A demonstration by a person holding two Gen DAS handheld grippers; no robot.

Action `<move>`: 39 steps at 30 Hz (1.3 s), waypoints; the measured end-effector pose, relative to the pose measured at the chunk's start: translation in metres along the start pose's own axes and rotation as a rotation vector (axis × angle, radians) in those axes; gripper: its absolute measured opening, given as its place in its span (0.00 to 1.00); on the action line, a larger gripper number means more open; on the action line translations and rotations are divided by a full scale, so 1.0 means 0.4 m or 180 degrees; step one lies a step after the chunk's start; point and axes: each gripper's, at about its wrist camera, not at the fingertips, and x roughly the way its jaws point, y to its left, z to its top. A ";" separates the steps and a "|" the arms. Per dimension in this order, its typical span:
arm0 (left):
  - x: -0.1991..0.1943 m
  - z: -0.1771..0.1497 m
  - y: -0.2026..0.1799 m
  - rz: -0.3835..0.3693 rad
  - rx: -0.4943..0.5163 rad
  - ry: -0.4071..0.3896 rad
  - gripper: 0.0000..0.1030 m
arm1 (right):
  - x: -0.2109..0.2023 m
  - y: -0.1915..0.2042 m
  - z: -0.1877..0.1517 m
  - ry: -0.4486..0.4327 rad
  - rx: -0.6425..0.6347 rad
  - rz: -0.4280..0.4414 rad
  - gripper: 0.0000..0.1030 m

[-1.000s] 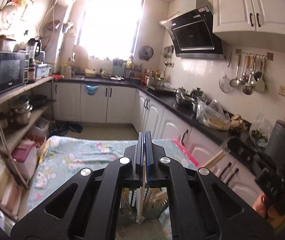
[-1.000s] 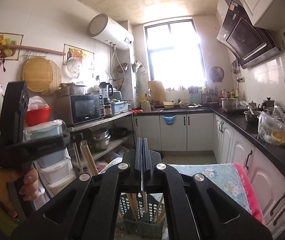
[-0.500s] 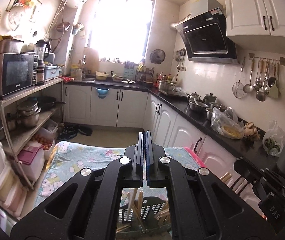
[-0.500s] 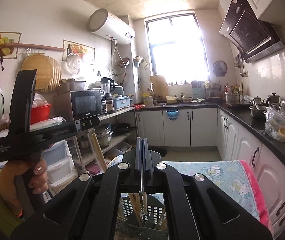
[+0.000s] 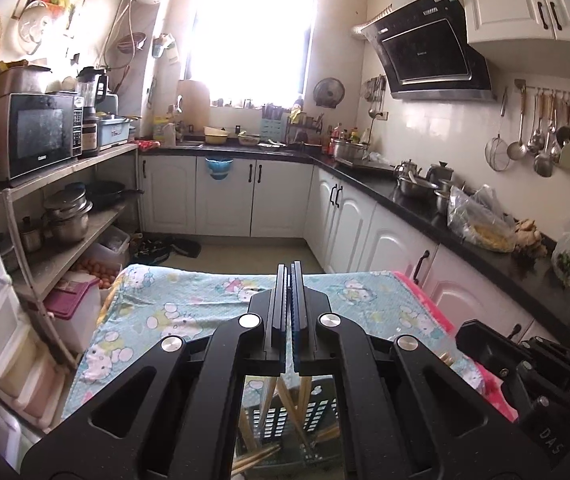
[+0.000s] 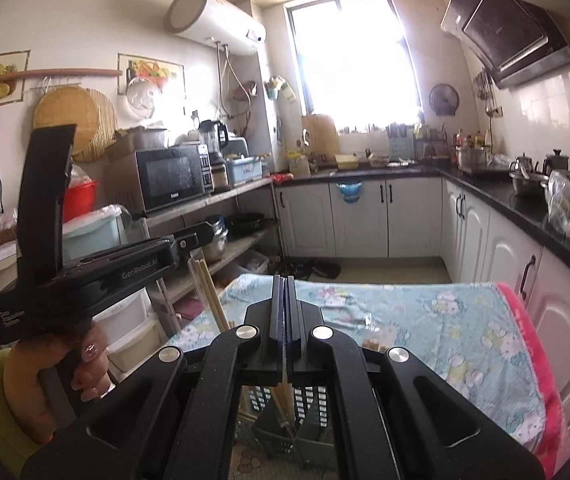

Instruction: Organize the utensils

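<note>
My left gripper (image 5: 289, 270) is shut on a pair of wooden chopsticks (image 5: 303, 394) that hang below its jaws over a dark slotted utensil basket (image 5: 319, 414). More chopsticks lie in the basket. My right gripper (image 6: 283, 280) is shut on another pair of chopsticks (image 6: 283, 396) that point down into the same basket (image 6: 311, 404). In the right wrist view the left gripper (image 6: 201, 236) sits at the left in a person's hand (image 6: 53, 376), its chopsticks (image 6: 211, 296) slanting down. The right gripper (image 5: 473, 334) shows at the lower right of the left wrist view.
The basket stands on a table with a light-blue cartoon cloth (image 5: 189, 312) and a pink edge (image 6: 541, 364). A shelf rack with a microwave (image 5: 41, 132) is to the left. White cabinets under a black counter (image 5: 413, 204) run along the right and back.
Both grippers have come forward and down over the table. The basket and the cloth now look larger and closer. Both pairs of jaws stay shut on their chopsticks.
</note>
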 end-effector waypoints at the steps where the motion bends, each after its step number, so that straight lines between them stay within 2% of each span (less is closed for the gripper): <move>1: 0.004 -0.008 0.001 -0.0008 -0.0004 0.0018 0.00 | 0.007 0.000 -0.007 0.0028 0.0014 -0.0007 0.01; 15: 0.002 -0.096 0.026 -0.0111 -0.0151 0.0275 0.02 | 0.001 -0.028 -0.071 0.0211 0.0172 -0.0093 0.03; 19: -0.020 -0.121 0.029 -0.0143 -0.0185 0.0319 0.07 | -0.019 -0.031 -0.087 0.0224 0.0206 -0.0112 0.11; 23: -0.050 -0.147 0.029 -0.0172 -0.0203 0.0342 0.19 | -0.046 -0.027 -0.112 0.0237 0.0181 -0.0154 0.16; 25: -0.068 -0.167 0.032 -0.0196 -0.0244 0.0375 0.23 | -0.061 -0.028 -0.128 0.0250 0.0177 -0.0167 0.24; 29: -0.098 -0.199 0.028 -0.0211 -0.0229 0.0406 0.35 | -0.084 -0.022 -0.165 0.0301 0.0131 -0.0205 0.27; 33: -0.125 -0.239 0.024 -0.0218 -0.0235 0.0460 0.47 | -0.109 -0.020 -0.205 0.0354 0.0125 -0.0219 0.34; 35: -0.135 -0.265 0.022 -0.0236 -0.0246 0.0512 0.49 | -0.119 -0.016 -0.226 0.0395 0.0097 -0.0232 0.36; 39: -0.152 -0.313 0.021 -0.0233 -0.0260 0.0591 0.60 | -0.138 -0.011 -0.272 0.0477 0.0096 -0.0250 0.40</move>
